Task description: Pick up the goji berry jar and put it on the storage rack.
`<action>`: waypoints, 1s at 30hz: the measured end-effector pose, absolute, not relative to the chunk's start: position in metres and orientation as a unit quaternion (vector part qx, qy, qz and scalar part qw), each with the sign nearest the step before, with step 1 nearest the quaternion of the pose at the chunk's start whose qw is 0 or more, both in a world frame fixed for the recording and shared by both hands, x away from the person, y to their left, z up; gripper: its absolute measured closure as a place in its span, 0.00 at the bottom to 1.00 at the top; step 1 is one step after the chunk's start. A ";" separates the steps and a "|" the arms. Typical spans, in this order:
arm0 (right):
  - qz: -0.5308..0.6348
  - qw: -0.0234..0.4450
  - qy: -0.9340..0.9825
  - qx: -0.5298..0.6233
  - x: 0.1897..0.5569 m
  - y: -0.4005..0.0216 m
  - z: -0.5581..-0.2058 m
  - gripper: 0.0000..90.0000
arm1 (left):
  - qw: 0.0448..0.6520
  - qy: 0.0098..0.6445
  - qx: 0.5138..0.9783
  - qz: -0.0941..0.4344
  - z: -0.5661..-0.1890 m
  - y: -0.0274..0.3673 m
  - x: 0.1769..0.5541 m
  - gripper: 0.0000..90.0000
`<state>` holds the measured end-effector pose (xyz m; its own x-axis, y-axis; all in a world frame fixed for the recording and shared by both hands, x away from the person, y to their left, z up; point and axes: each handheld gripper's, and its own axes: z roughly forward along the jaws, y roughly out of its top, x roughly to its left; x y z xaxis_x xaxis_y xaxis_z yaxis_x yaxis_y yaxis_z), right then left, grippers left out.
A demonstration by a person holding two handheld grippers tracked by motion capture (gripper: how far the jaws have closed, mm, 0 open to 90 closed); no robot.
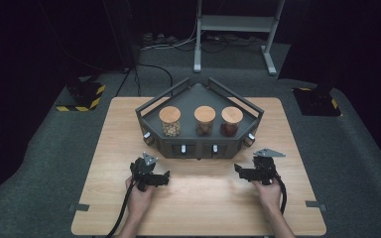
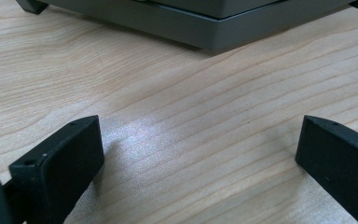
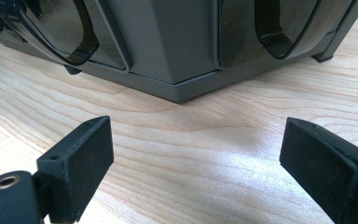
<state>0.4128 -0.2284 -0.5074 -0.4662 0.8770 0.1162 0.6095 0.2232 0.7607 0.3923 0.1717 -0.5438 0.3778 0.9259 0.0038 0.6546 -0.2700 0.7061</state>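
The left gripper (image 1: 164,177) and right gripper (image 1: 239,170) rest low on the table (image 1: 198,208), jaws apart and holding nothing, likely poised before any reach. Just ahead sits the dark rack (image 1: 198,144), well placed between them, carrying 3 jars (image 1: 204,120) with wooden lids in a row.

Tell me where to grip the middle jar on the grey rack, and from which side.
Probably grip the middle jar on its glass body, just under the wooden lid, coming from the front. It stands upright with gaps toward both neighbour jars, and the rack has rails behind.
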 end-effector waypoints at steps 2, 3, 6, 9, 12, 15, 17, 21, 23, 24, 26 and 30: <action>0.388 0.171 0.764 0.487 0.413 -0.228 -0.508 0.11 | 0.316 0.515 0.768 0.215 -0.544 0.172 0.392 0.01; 0.388 0.171 0.764 0.486 0.413 -0.227 -0.509 0.11 | 0.316 0.515 0.767 0.215 -0.544 0.172 0.392 0.01; 0.389 0.169 0.764 0.487 0.413 -0.227 -0.510 0.11 | 0.316 0.515 0.767 0.215 -0.544 0.172 0.392 0.01; 0.388 0.169 0.765 0.486 0.412 -0.226 -0.511 0.11 | 0.316 0.515 0.767 0.215 -0.544 0.172 0.392 0.01; 0.385 0.168 0.766 0.487 0.412 -0.226 -0.512 0.11 | 0.316 0.515 0.767 0.215 -0.544 0.172 0.392 0.01; 0.385 0.170 0.766 0.486 0.412 -0.226 -0.512 0.11 | 0.316 0.515 0.767 0.215 -0.544 0.172 0.392 0.01; 0.383 0.172 0.767 0.486 0.411 -0.225 -0.512 0.11 | 0.316 0.515 0.767 0.215 -0.544 0.172 0.392 0.01; 0.380 0.174 0.769 0.483 0.411 -0.224 -0.513 0.11 | 0.316 0.515 0.767 0.215 -0.544 0.172 0.392 0.01; 0.379 0.174 0.770 0.483 0.412 -0.224 -0.513 0.11 | 0.316 0.515 0.767 0.215 -0.544 0.172 0.392 0.01; 0.378 0.175 0.770 0.483 0.412 -0.224 -0.513 0.11 | 0.316 0.515 0.767 0.215 -0.544 0.172 0.392 0.01; 0.377 0.176 0.771 0.482 0.412 -0.223 -0.514 0.11 | 0.316 0.515 0.767 0.215 -0.544 0.172 0.392 0.01; 0.374 0.178 0.774 0.479 0.412 -0.221 -0.514 0.11 | 0.316 0.515 0.767 0.215 -0.544 0.172 0.392 0.01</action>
<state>0.4117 -0.2211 -0.5142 -0.4773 0.8749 0.0822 0.6079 0.2612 0.7498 0.3923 0.1717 -0.5438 0.3776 0.9260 0.0040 0.6547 -0.2700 0.7060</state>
